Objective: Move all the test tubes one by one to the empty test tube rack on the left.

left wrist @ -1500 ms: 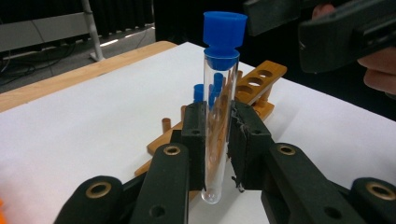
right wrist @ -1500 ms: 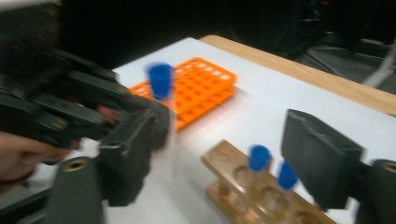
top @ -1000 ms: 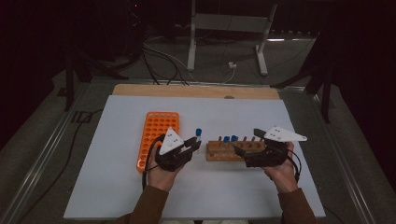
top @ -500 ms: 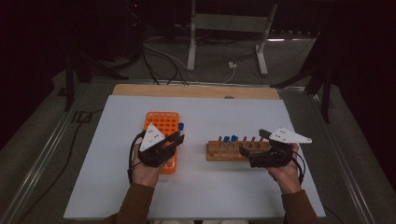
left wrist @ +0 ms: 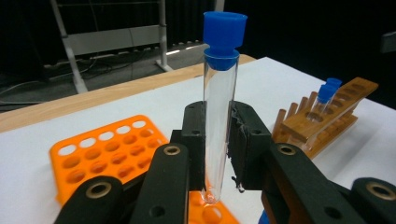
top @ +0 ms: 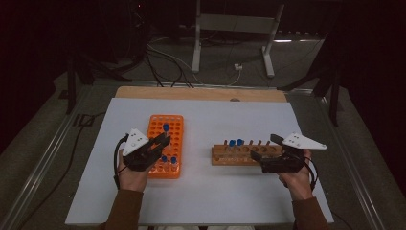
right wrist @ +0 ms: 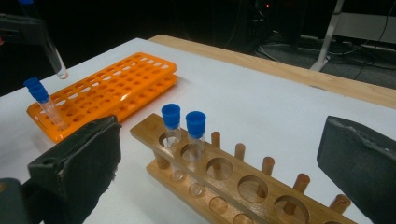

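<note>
My left gripper (top: 163, 141) is shut on a clear test tube with a blue cap (left wrist: 219, 93), held upright above the orange rack (top: 177, 124). Two more blue-capped tubes (top: 168, 159) stand at that rack's near end. In the right gripper view the held tube's tip (right wrist: 57, 63) hangs over the orange rack (right wrist: 112, 88). The wooden rack (top: 239, 155) holds two blue-capped tubes (right wrist: 183, 120) at its left end. My right gripper (top: 263, 147) is open at the wooden rack's right end, its jaws wide apart (right wrist: 222, 135) with nothing between them.
The racks rest on a white sheet (top: 210, 115) over a table with a wooden far edge (top: 201, 93). Beyond it are a metal stand (top: 234, 28) and cables on a dark floor. Bare sheet lies between the racks and along the near edge.
My left gripper has carried the tube leftward, from beside the wooden rack to above the orange rack. The right gripper has stayed at the wooden rack's right end.
</note>
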The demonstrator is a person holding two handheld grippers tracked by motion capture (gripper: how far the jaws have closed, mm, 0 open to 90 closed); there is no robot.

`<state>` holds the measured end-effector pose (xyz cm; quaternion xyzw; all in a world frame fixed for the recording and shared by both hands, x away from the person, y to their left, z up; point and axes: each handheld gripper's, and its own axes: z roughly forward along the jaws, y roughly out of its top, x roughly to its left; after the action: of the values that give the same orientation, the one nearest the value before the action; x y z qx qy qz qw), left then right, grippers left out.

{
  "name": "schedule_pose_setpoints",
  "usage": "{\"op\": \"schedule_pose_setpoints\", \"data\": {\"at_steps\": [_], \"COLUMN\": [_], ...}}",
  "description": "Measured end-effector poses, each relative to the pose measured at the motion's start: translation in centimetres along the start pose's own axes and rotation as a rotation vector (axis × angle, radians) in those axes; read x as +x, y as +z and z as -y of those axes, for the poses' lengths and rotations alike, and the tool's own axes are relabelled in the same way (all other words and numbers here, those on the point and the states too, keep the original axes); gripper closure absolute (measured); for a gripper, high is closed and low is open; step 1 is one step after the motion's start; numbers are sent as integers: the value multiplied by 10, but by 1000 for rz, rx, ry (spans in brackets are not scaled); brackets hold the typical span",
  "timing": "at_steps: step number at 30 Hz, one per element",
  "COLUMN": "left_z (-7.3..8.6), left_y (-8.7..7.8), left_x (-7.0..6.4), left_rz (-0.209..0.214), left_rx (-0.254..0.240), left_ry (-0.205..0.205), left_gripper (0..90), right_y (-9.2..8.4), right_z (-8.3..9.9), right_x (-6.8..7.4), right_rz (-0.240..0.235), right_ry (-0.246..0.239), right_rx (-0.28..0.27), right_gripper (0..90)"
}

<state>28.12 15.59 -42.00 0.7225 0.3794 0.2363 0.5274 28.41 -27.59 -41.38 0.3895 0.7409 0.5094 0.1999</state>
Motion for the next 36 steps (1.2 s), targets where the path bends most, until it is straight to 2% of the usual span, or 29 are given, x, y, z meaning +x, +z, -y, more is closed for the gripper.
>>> {"op": "schedule_pose_setpoints", "data": {"at_steps": [10,17,22,27,31,36], "left_z": [14,27,37,44,48,54], "left_y": [-12,-16,-19,-22,-20,-18], "left_x": [12,16,15,15,11,8], "left_rz": [-30,-30,-31,-19,8,9], "left_rx": [4,16,27,23,37,65], "left_ry": [-12,-31,-30,-46,-32,-16], "left_gripper": [782,782,782,782,782,782], "right_y": [-1,-2,-2,-2,-2,-3], "right_z": [1,3,3,3,3,5], "right_x": [-2,-3,-3,-2,-2,-3], "right_rz": [10,15,14,4,6,5], "right_ry": [5,10,12,12,12,11], "right_rx": [0,5,3,-3,-1,1], "right_gripper": [0,0,0,0,0,0]}}
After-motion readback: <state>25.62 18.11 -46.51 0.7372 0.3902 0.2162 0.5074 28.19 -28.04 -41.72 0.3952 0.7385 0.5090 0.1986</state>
